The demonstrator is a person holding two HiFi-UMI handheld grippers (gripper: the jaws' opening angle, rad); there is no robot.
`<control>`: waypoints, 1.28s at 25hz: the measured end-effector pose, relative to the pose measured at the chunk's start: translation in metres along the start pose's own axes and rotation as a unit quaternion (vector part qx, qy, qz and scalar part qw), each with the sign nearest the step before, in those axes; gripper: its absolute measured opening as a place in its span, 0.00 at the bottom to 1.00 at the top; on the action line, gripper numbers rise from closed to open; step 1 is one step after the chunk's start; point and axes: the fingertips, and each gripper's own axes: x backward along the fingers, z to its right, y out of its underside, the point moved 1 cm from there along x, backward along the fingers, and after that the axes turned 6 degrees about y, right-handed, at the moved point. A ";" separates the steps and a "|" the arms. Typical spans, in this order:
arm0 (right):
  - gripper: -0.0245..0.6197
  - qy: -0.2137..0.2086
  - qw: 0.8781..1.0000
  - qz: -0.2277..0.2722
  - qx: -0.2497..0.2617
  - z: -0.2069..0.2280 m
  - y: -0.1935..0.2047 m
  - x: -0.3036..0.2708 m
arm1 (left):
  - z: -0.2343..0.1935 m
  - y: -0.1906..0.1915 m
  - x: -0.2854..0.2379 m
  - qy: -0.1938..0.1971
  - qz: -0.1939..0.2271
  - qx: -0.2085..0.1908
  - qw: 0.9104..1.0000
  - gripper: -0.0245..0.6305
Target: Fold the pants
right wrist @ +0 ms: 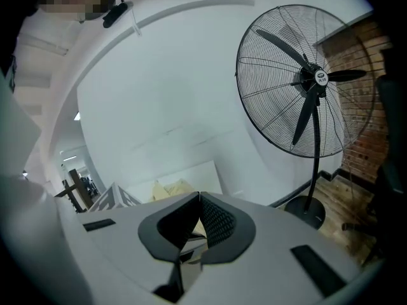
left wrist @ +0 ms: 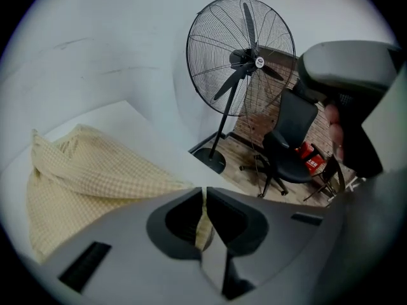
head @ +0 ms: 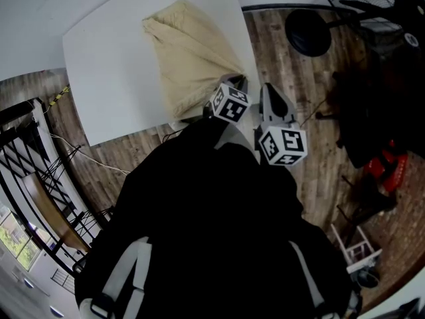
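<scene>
Cream checked pants [head: 189,58] lie bunched on the white table [head: 113,65], running toward its near right corner. My left gripper [head: 238,80] sits at that corner, shut on an edge of the pants. In the left gripper view a thin strip of the cloth shows pinched between the closed jaws of the left gripper [left wrist: 203,192], and the rest of the pants [left wrist: 82,170] spreads away to the left. My right gripper [head: 268,88] hangs just off the table's right edge over the floor. Its jaws are shut with nothing between them, as the right gripper [right wrist: 199,197] shows in its own view.
A big standing fan [left wrist: 240,56] rises beyond the table's right side, its round base [head: 307,32] on the wooden floor. A black office chair [left wrist: 289,148] and a red object [head: 388,168] are further right. A metal railing [head: 33,178] runs at the left.
</scene>
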 end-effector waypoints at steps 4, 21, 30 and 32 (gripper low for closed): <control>0.05 0.001 1.000 0.001 0.002 0.000 0.000 0.002 | 0.004 0.004 -0.007 0.017 -0.007 0.009 1.000 0.06; 0.05 -0.017 1.000 0.007 0.011 -0.025 -0.006 -0.001 | -0.001 -0.003 0.053 0.035 0.055 0.037 0.997 0.21; 0.05 -0.027 0.999 0.009 0.036 -0.046 -0.019 -0.009 | -0.022 0.011 0.108 0.016 0.092 0.056 0.994 0.21; 0.05 -0.036 0.998 0.008 0.045 -0.054 -0.023 -0.014 | -0.029 0.014 0.121 0.009 0.102 0.060 0.993 0.21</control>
